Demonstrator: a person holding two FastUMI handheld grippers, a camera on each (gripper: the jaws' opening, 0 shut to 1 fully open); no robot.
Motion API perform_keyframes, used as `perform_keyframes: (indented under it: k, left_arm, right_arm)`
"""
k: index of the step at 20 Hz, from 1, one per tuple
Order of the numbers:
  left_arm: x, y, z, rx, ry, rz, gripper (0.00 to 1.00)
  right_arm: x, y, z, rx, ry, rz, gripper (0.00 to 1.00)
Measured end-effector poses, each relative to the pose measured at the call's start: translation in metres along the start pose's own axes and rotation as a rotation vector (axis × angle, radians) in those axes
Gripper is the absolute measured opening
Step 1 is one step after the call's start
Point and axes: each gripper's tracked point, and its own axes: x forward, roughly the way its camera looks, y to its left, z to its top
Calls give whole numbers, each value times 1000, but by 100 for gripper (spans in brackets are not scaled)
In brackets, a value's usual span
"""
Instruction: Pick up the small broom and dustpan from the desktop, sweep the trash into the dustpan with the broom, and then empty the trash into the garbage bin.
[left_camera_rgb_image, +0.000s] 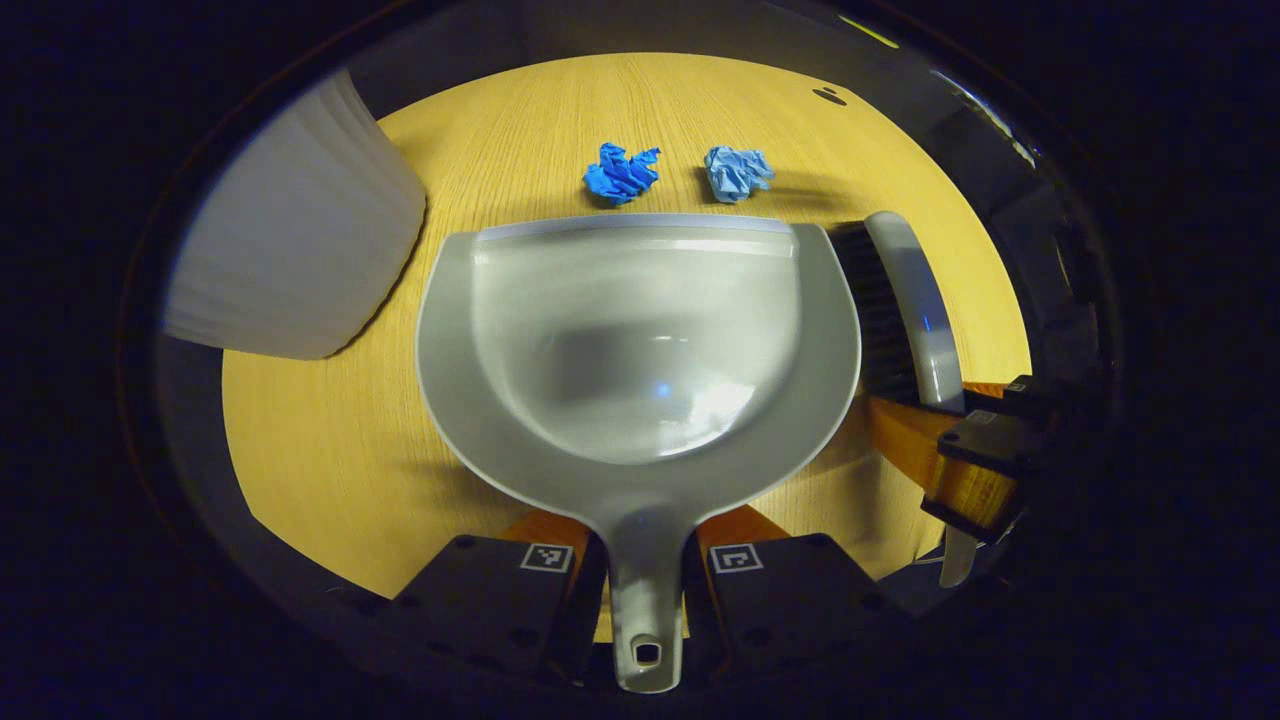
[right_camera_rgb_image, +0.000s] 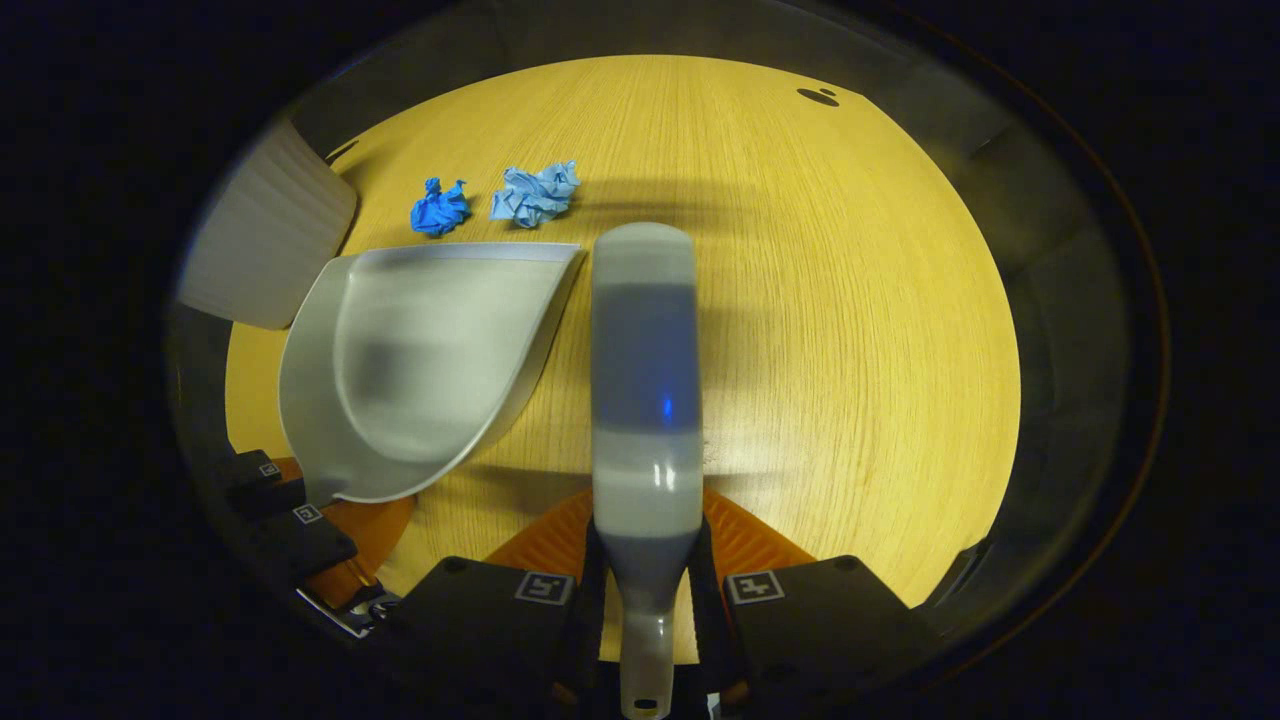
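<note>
Left gripper view: dustpan (left_camera_rgb_image: 640, 340) holds nothing; paper wads (left_camera_rgb_image: 621, 173) lie beyond it.

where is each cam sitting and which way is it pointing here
Left gripper view: rides the left gripper, looking forward over the dustpan it grips by the handle.
Right gripper view: rides the right gripper, looking along the broom it grips.
Shared: the wooden desktop, both blue paper wads and the white bin.

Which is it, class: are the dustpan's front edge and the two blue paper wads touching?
Apart. The left gripper view shows bare tabletop between the dustpan edge and both paper wads.
</note>
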Motion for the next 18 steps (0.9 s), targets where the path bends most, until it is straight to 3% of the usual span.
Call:
perform_keyframes:
  k: [1,2,3,4,7,11,14,18]
  left_arm:
    - [-1,0,-1,22,0,1,34]
    - [-1,1,-1,52,9,1,34]
    - [0,3,-1,61,15,-2,33]
    - [0,3,-1,62,22,-11,32]
    - [-2,5,-1,99,24,-15,29]
    - [-7,27,-3,218,19,16,26]
    - [-15,50,-6,260,15,47,26]
    - [-21,76,-16,341,14,102,26]
  right_arm:
    - [-1,-1,0,-15,-8,1,48]
    - [-1,-1,0,-29,-16,3,42]
    - [-1,-1,0,-35,-23,3,42]
    - [0,0,-1,-43,-26,4,48]
    - [1,0,0,-38,-21,24,32]
    - [-7,-2,-1,-19,4,80,32]
    - [-25,-9,21,-54,-44,92,32]
    - [-49,-17,94,-141,-146,71,32]
